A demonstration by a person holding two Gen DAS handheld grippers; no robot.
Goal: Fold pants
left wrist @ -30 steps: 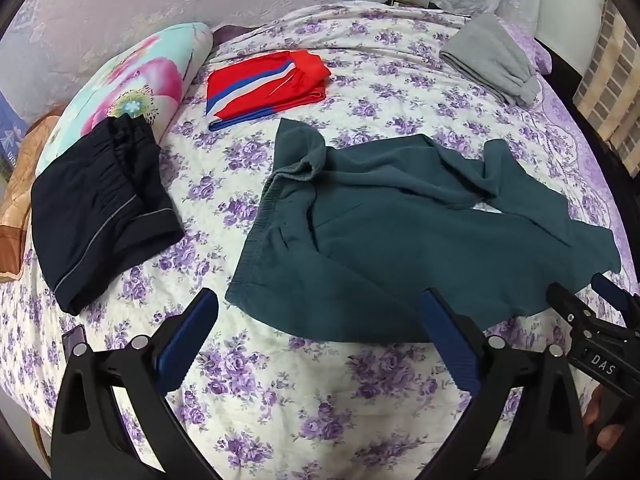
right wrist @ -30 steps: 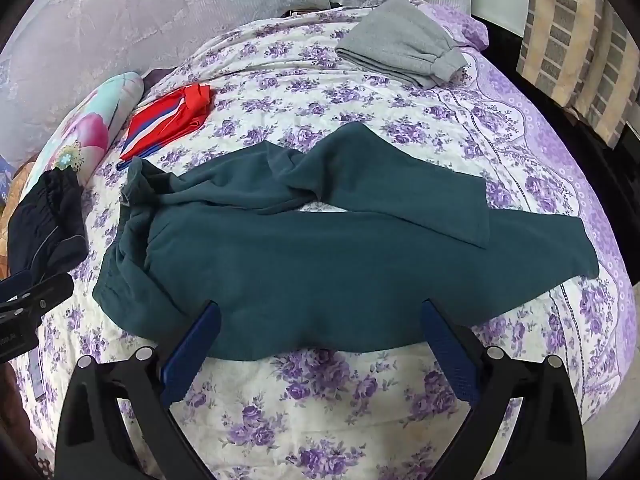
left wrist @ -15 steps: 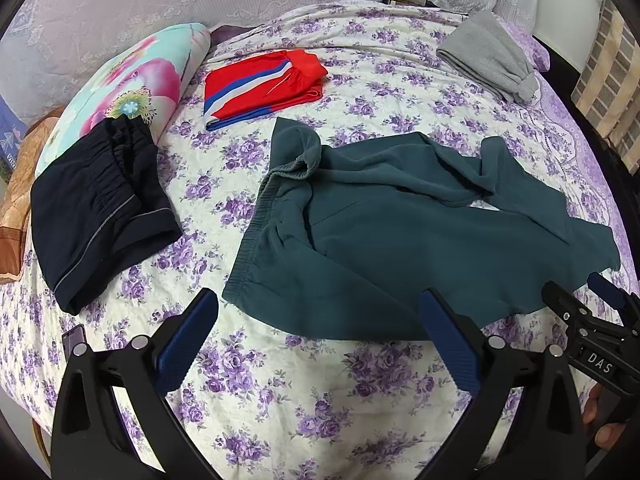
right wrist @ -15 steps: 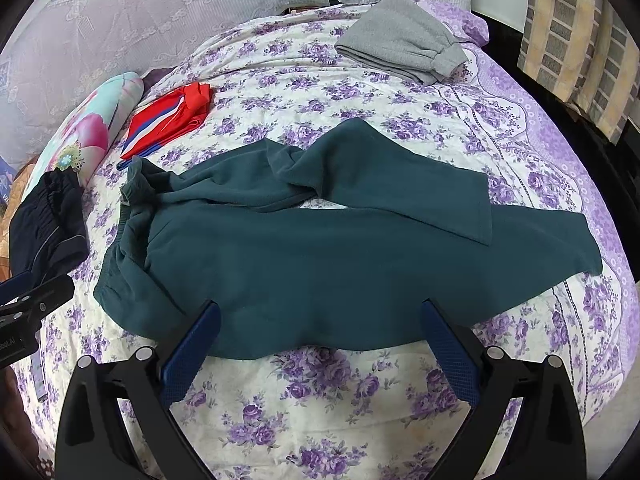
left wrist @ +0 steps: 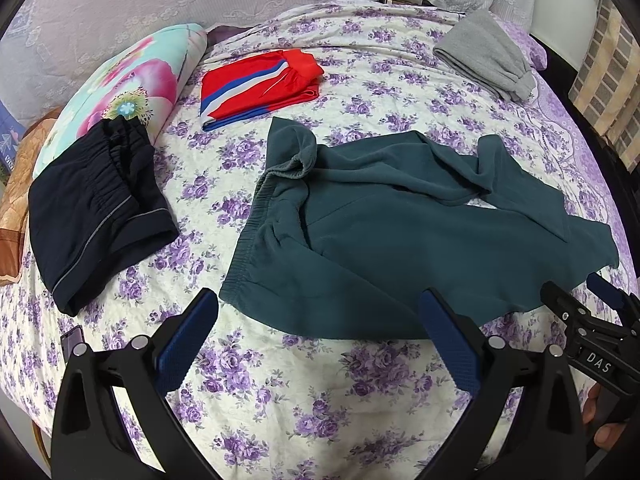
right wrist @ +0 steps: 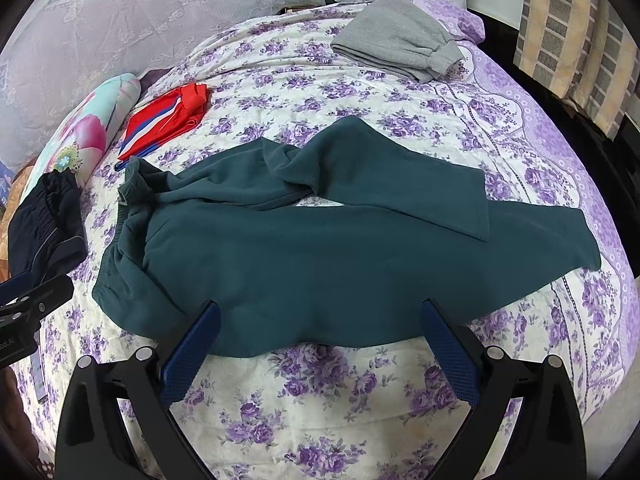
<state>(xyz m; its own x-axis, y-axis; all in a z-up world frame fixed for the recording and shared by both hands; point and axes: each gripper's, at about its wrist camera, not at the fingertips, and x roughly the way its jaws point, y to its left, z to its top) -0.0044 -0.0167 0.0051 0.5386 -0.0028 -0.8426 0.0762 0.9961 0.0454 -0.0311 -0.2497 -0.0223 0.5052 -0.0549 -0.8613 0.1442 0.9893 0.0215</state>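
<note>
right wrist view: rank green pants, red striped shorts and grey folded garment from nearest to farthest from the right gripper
From the right gripper:
1. green pants, spread just ahead of the fingertips.
2. red striped shorts, farther back on the left.
3. grey folded garment, farthest, near the pillows at the bed's head.

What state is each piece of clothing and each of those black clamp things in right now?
Dark green fleece pants: spread out unfolded, one leg crossed over the other, waistband corner flipped.
Red shorts with blue and white stripes: folded.
Grey sweatpants: folded.
Black shorts with grey piping: folded, partly on the floral pillow.
Left gripper: open, empty.
Right gripper: open, empty.
</note>
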